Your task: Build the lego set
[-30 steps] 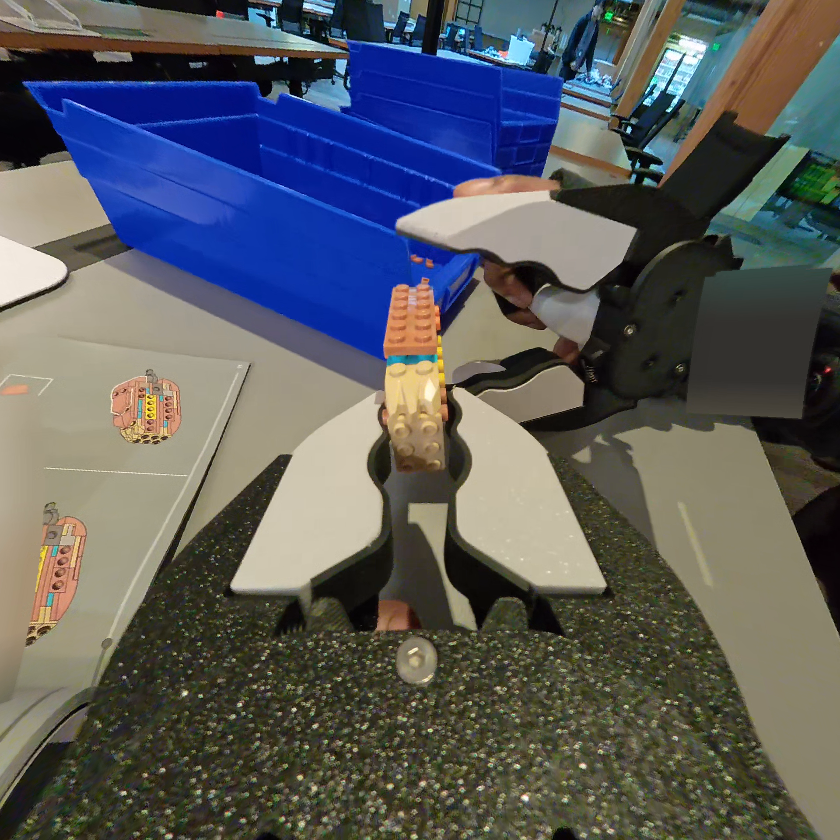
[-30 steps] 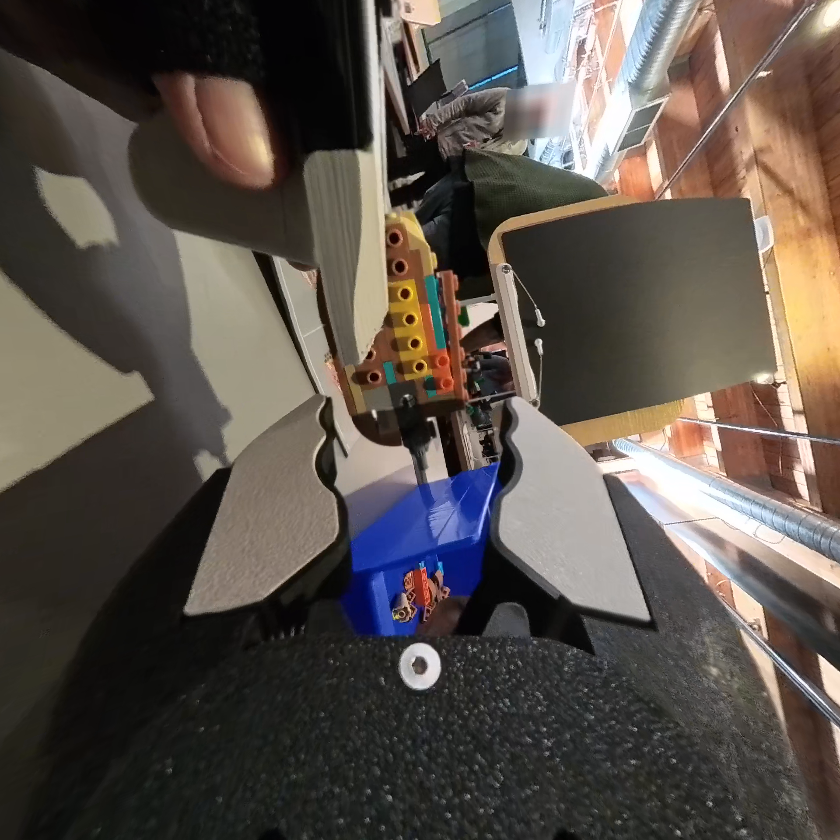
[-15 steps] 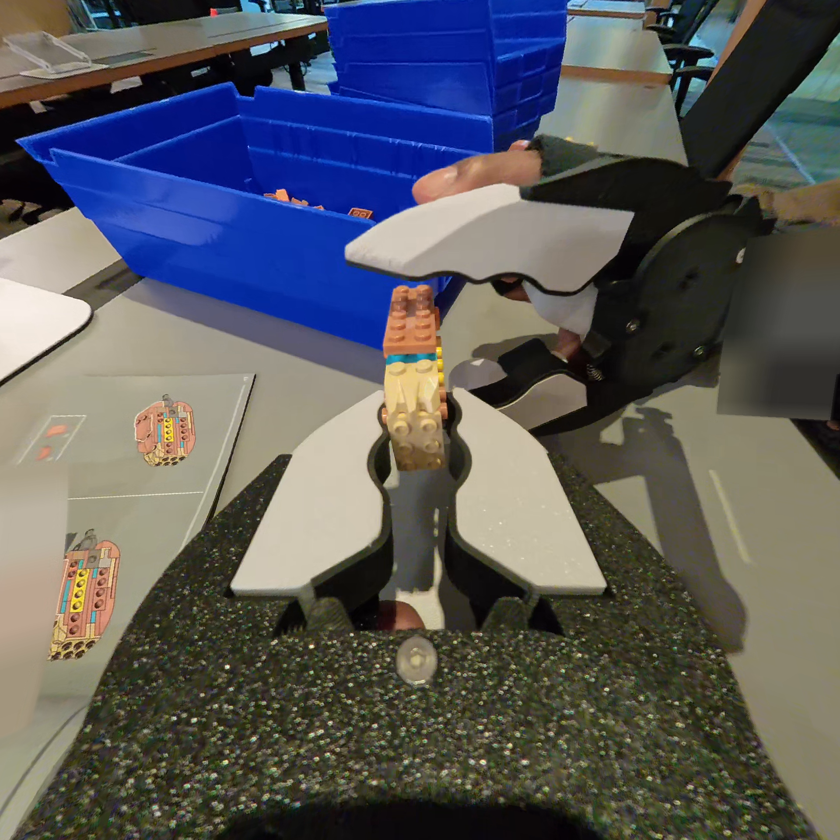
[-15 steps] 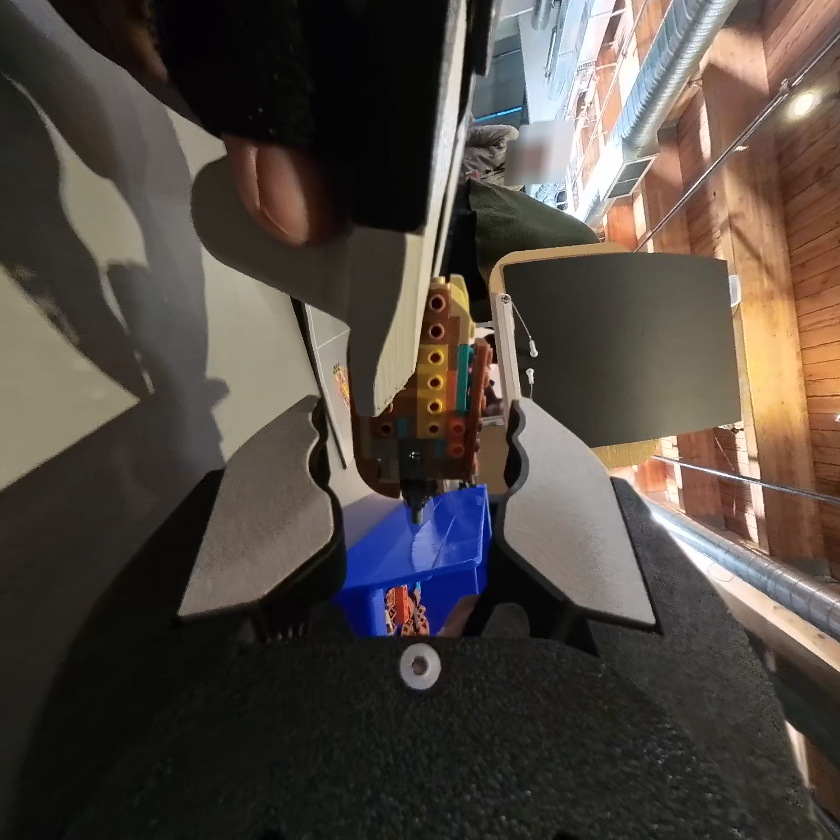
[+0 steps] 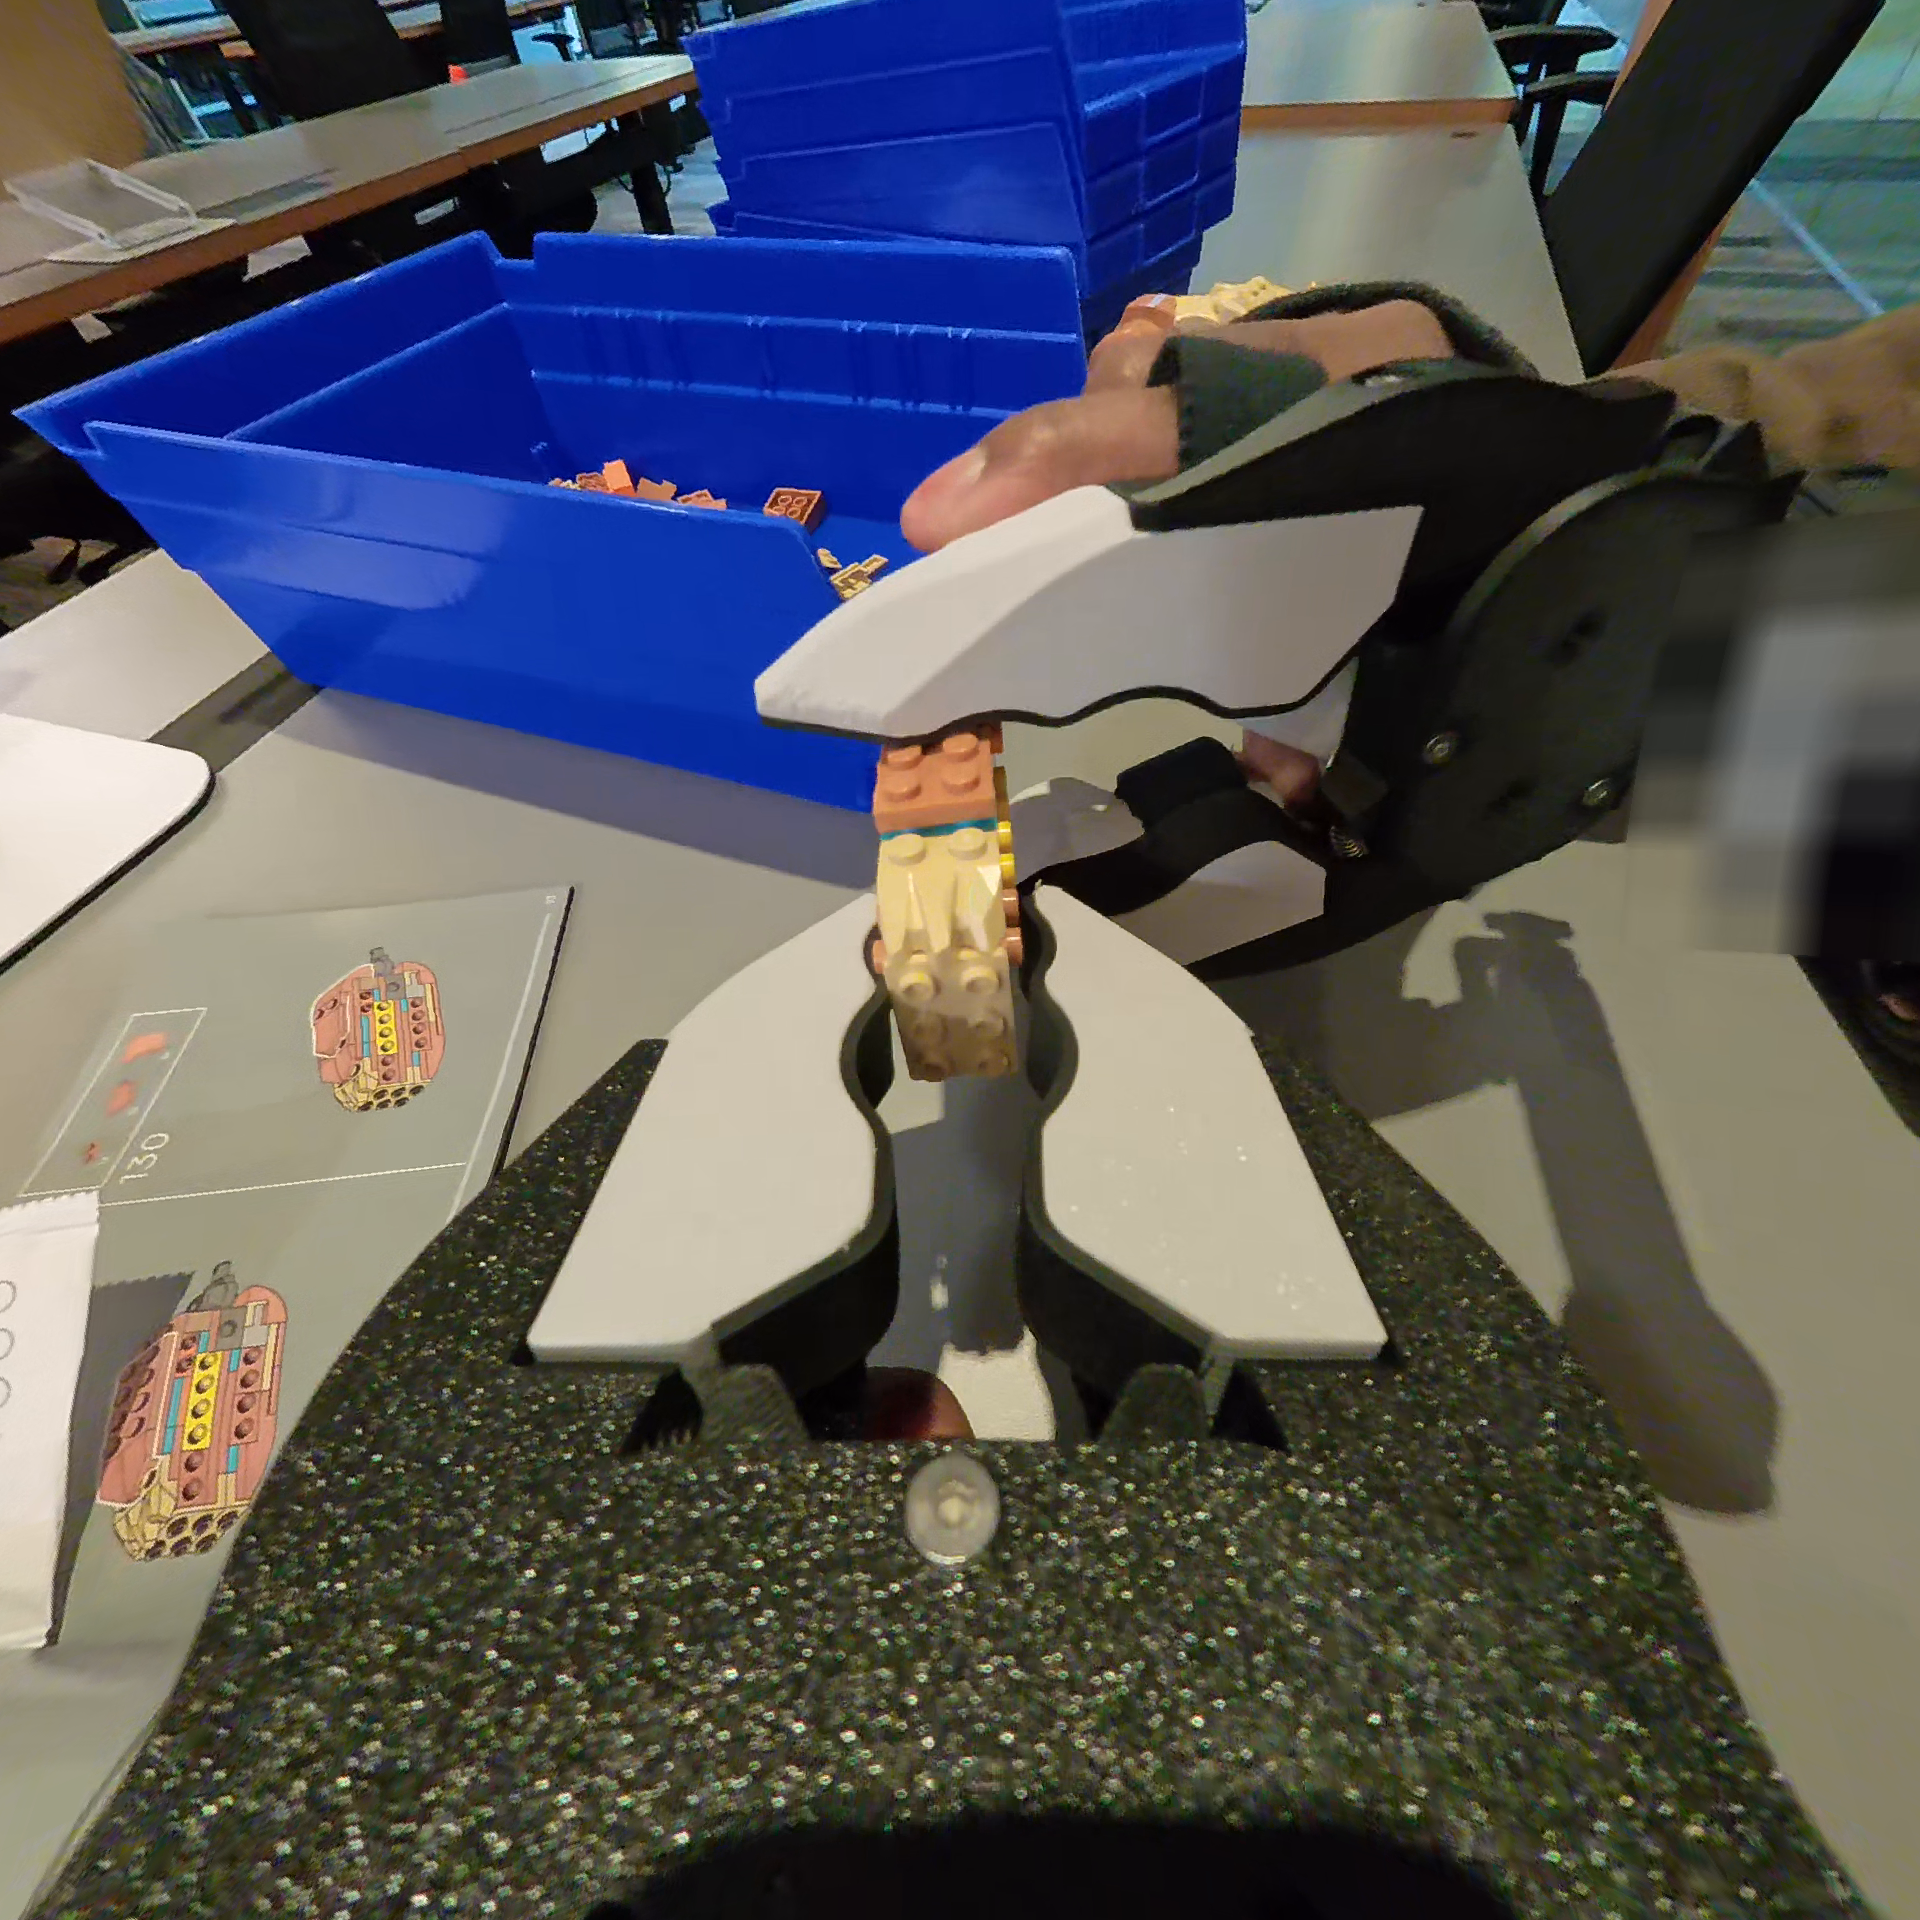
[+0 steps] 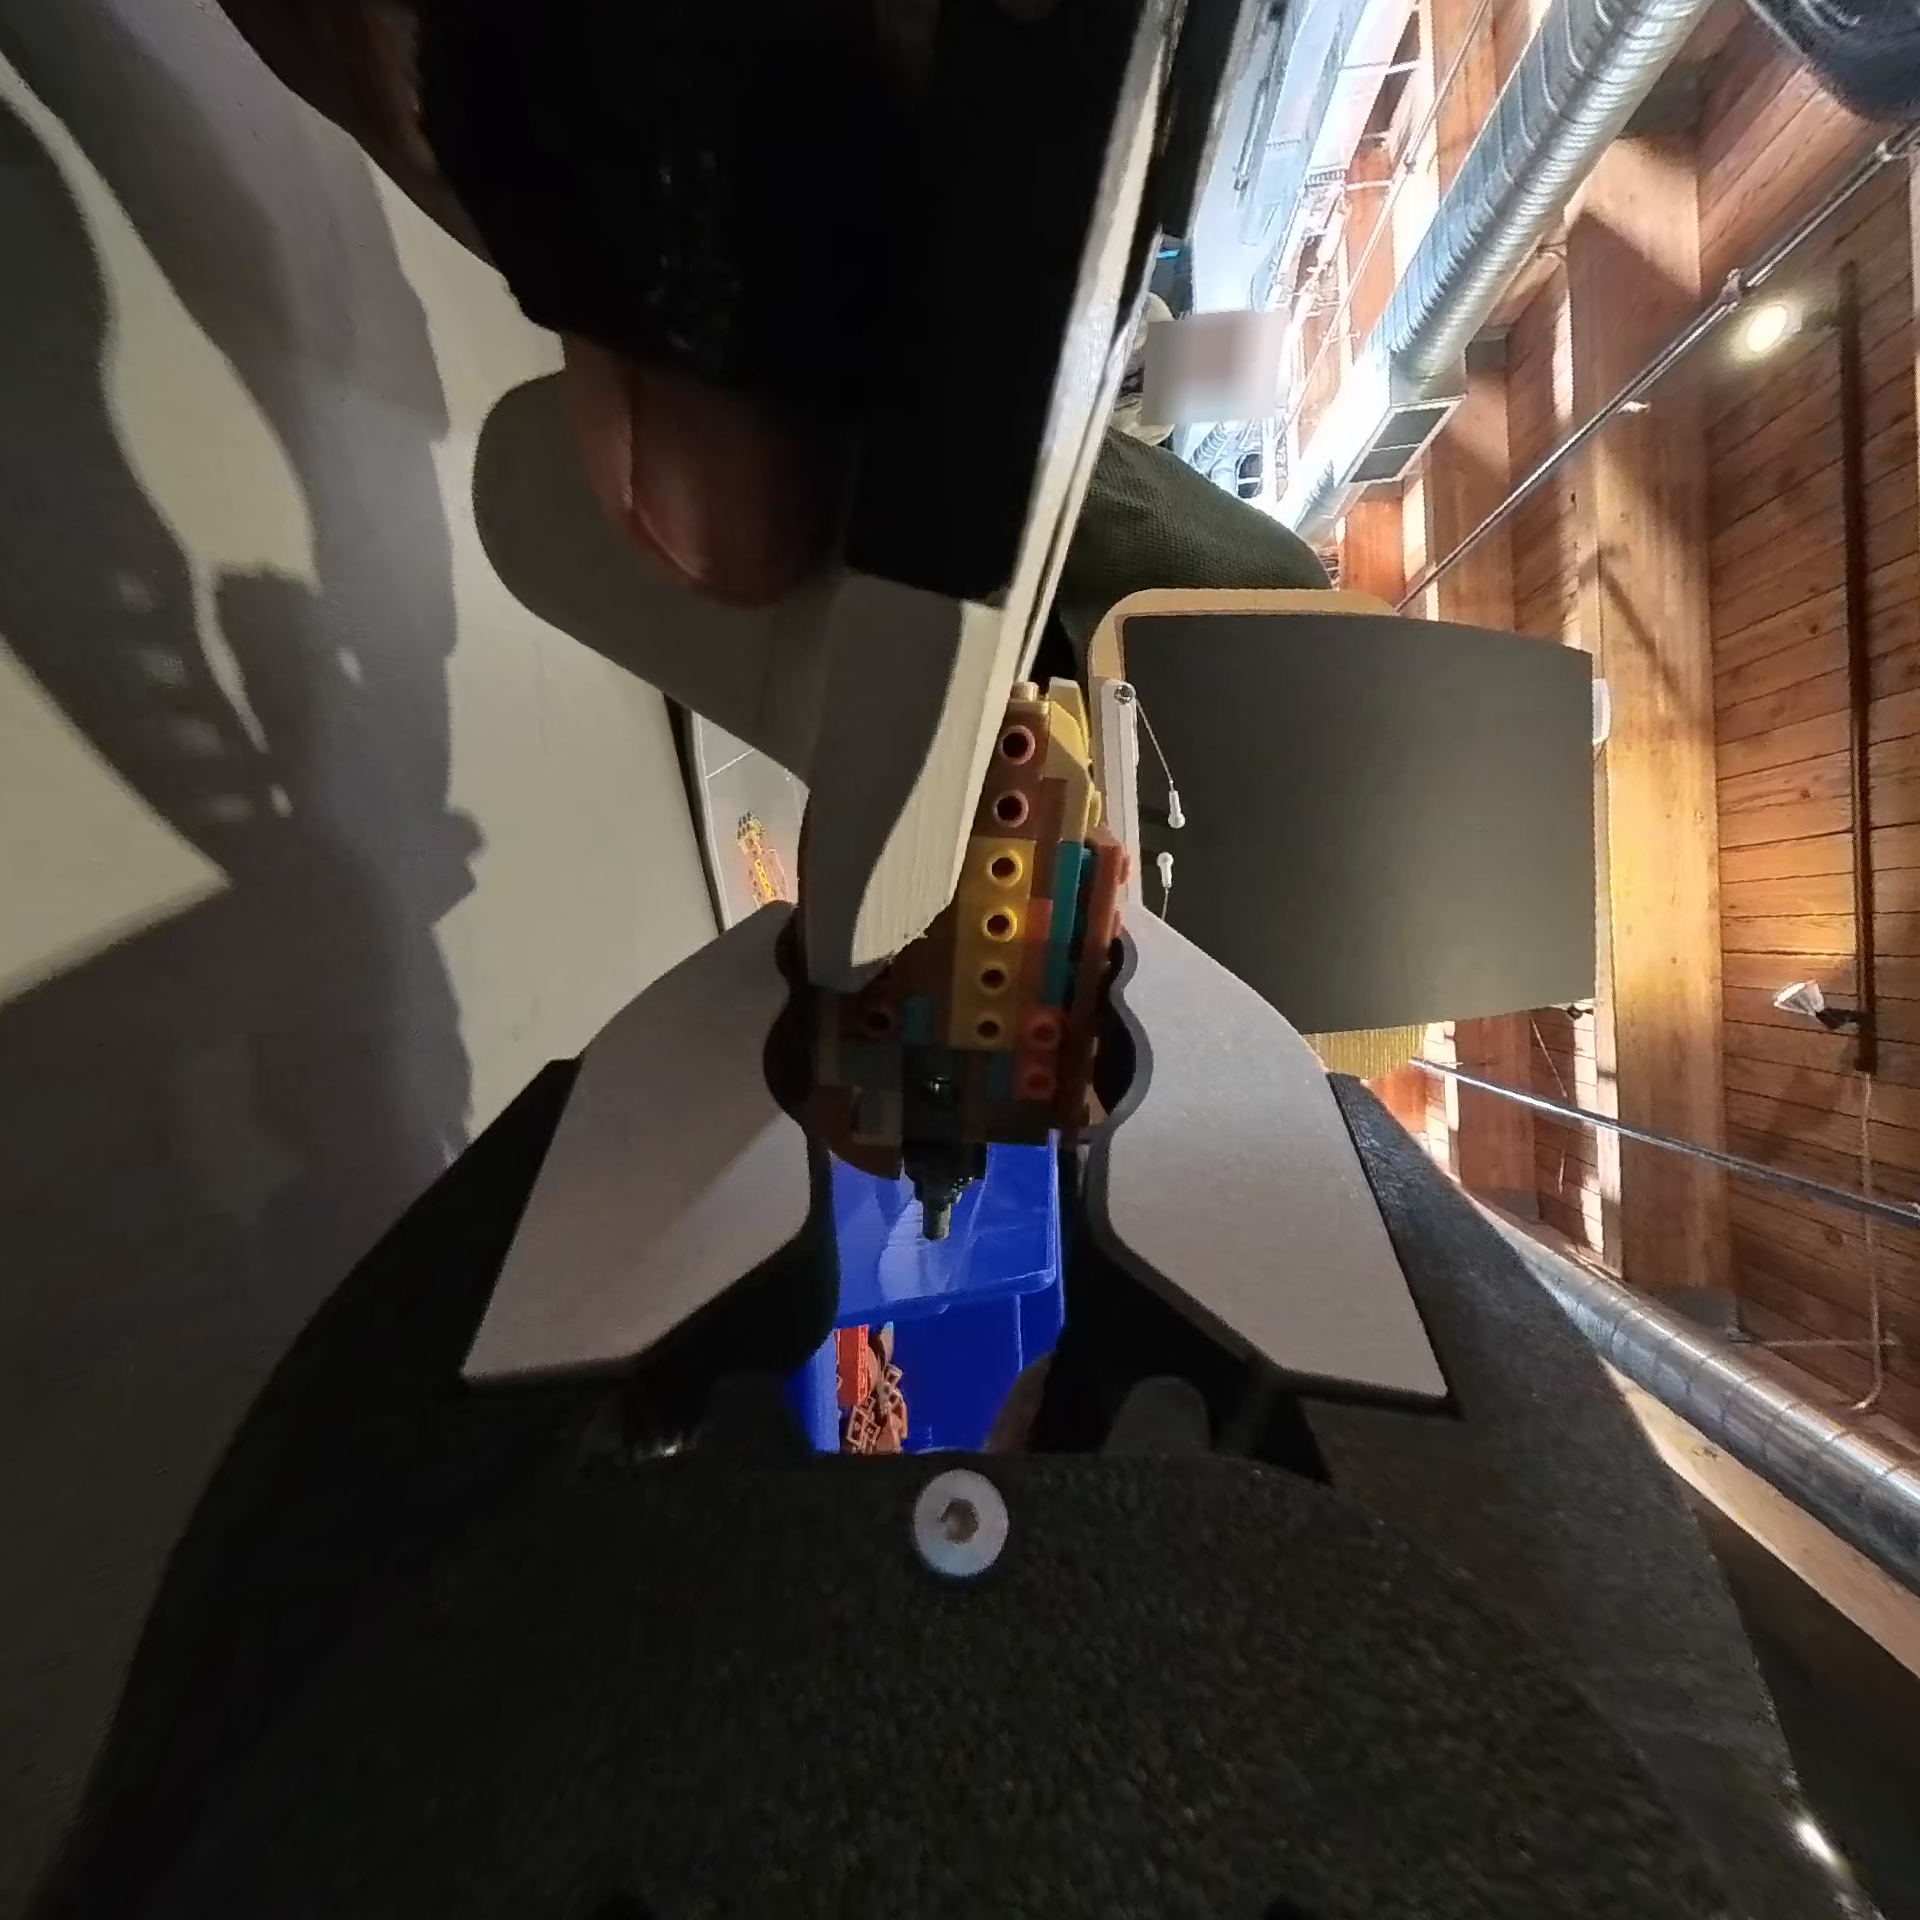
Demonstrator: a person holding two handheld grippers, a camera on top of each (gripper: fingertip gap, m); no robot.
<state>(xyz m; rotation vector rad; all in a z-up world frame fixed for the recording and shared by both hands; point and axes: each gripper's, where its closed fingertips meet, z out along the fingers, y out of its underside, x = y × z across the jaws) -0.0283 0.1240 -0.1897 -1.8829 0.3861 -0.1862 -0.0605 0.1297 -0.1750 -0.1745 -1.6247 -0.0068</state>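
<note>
The lego model (image 5: pixel 940 800), a narrow stack of tan and brown bricks, stands on edge between the fingertips of my left gripper (image 5: pixel 956 925), which is shut on its tan end. My right gripper (image 5: pixel 914 758) reaches in from the right. Its upper finger rests on the model's brown top and its lower finger lies just behind the model. In the right wrist view the model (image 6: pixel 987 935) shows a face of yellow, teal and brown bricks with holes. It sits between the narrowed tips of my right gripper (image 6: pixel 956 930). A finger (image 6: pixel 894 831) of the left gripper comes in from above.
A blue bin (image 5: pixel 468 582) with loose brown and tan bricks (image 5: pixel 727 499) stands behind the grippers, with stacked blue bins (image 5: pixel 987 104) farther back. The instruction sheet (image 5: pixel 312 1039) lies on the grey table (image 5: pixel 1558 1195) at the left. A white board (image 5: pixel 83 790) lies at the far left. My two grippers' fingertips are within a few centimetres of each other.
My right gripper has moved in over the model and its jaws have narrowed around it. The left gripper has kept its hold and tilted so that more of the bin's inside shows.
</note>
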